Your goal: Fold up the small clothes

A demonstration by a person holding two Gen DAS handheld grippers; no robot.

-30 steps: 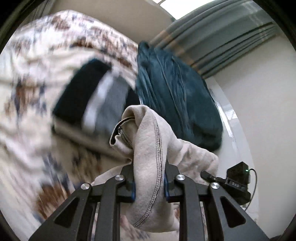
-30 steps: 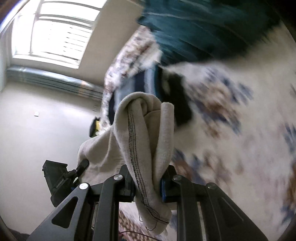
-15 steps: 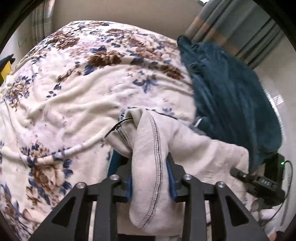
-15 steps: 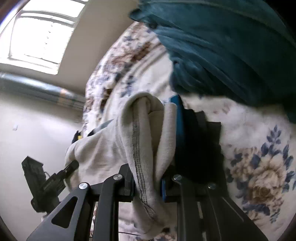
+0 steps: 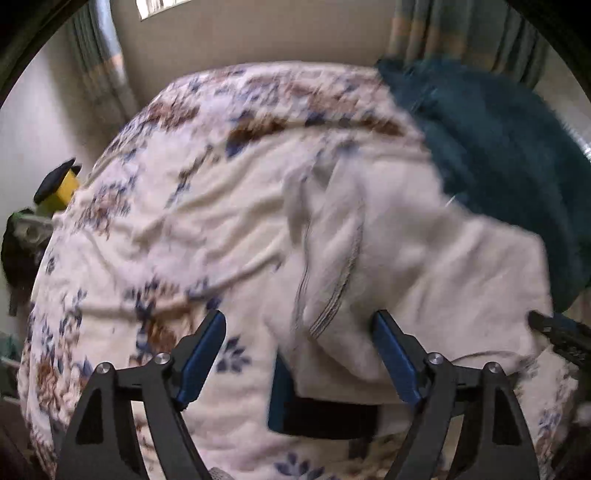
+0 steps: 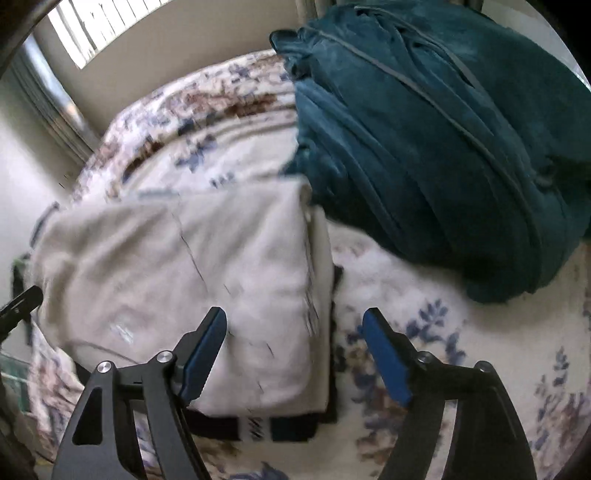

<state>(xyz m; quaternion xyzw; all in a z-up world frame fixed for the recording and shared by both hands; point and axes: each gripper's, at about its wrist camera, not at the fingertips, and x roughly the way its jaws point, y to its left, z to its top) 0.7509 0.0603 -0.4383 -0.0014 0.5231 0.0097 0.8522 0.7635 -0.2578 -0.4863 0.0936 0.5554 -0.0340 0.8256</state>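
A folded beige garment (image 5: 417,273) with dark stitching lies on the floral bedspread (image 5: 192,206), on top of a dark folded piece (image 5: 325,417) with a blue edge. It also shows in the right wrist view (image 6: 207,266), with the dark striped piece (image 6: 258,426) under it. My left gripper (image 5: 299,350) is open, its fingers either side of the garment's near left edge. My right gripper (image 6: 295,350) is open above the garment's near right edge. Both hold nothing.
A bulky teal blanket (image 6: 436,147) is heaped at the right, touching the garment's far corner. A yellow and black object (image 5: 59,184) sits off the bed's left edge. Walls, curtains and a window (image 6: 96,29) lie beyond the bed.
Both grippers were shut on the beige garment and carried it down onto the dark folded piece. Both have now opened and let it go, and it lies flat.
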